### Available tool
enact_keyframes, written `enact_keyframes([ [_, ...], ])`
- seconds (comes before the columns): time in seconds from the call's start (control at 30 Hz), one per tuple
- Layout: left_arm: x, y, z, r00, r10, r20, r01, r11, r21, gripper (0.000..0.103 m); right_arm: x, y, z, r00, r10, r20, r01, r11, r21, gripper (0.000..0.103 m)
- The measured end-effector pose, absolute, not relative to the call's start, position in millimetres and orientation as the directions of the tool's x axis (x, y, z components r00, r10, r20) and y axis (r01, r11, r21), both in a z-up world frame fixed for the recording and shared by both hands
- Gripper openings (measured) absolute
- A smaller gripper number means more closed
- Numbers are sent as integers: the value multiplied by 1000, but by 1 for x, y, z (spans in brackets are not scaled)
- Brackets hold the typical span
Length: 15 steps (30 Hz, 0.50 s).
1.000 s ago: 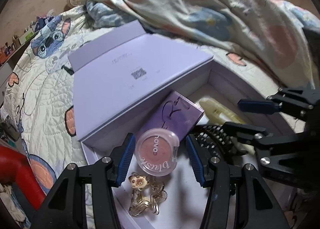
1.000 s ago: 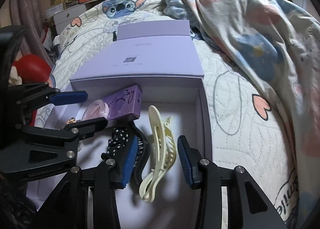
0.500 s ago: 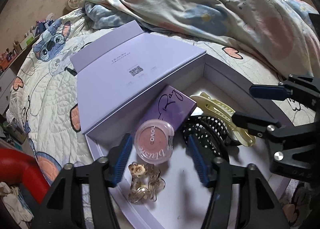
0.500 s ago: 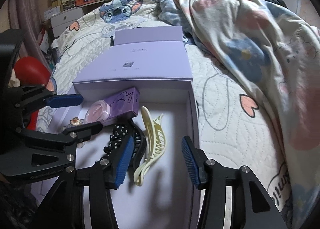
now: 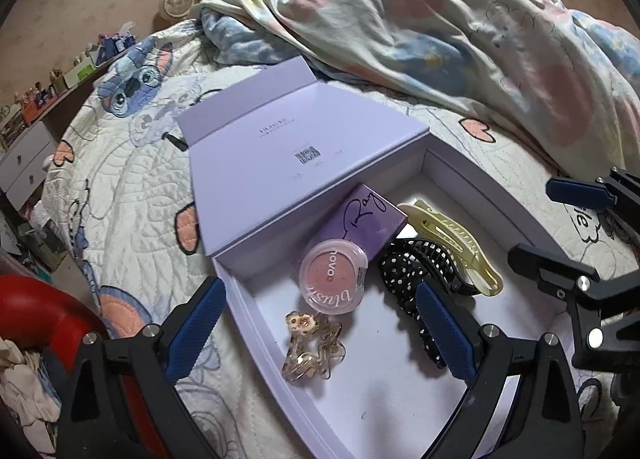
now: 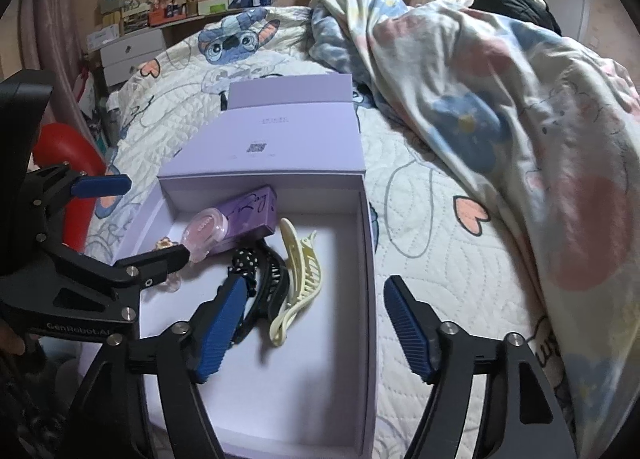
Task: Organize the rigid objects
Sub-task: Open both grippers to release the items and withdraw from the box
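Note:
An open lavender box (image 5: 360,399) lies on the bed and holds a purple carton (image 5: 368,219), a pink blush compact (image 5: 332,277), a gold hair clip (image 5: 312,347), a black dotted claw clip (image 5: 416,271) and a cream claw clip (image 5: 456,243). My left gripper (image 5: 320,329) hovers above the compact and gold clip. Its jaws are opening and touch nothing. My right gripper (image 6: 316,329) hangs over the box's right wall (image 6: 370,259), above the cream claw clip (image 6: 300,275). Its jaws are also opening, with nothing gripped.
The box's lid (image 5: 304,163) lies folded back on the cartoon-print quilt (image 5: 120,187). A rumpled pastel duvet (image 6: 500,119) is heaped behind and to the right. A red rounded object (image 5: 36,311) sits at the left, and drawers (image 6: 128,55) stand by the far wall.
Both pairs of jaws have spread much wider. Both grippers have lifted up and back from the box. The blush compact and cream clip lie free on the box floor.

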State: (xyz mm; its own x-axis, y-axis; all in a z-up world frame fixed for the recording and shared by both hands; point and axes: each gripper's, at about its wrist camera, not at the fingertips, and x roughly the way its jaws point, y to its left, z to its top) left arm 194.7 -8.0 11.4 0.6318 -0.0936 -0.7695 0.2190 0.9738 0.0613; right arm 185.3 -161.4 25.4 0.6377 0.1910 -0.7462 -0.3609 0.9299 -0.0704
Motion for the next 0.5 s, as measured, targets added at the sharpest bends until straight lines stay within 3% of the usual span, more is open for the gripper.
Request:
enact_keyframes([
  [0.1,189,-4,19,640,-90,-763,206,977,57,101,179,-161,32,653,182,-735,-355,931,-85,89],
  [0.2,182,-1,27,654,-90,-752,201,978,58,102,169,-162,40,677,168,-716,-345,932,-107,93],
  [0.5,149,3,53,685,-111,-720,214,975,54,102,137,-167,63,711,172,-682,-329,938,-106,93],
])
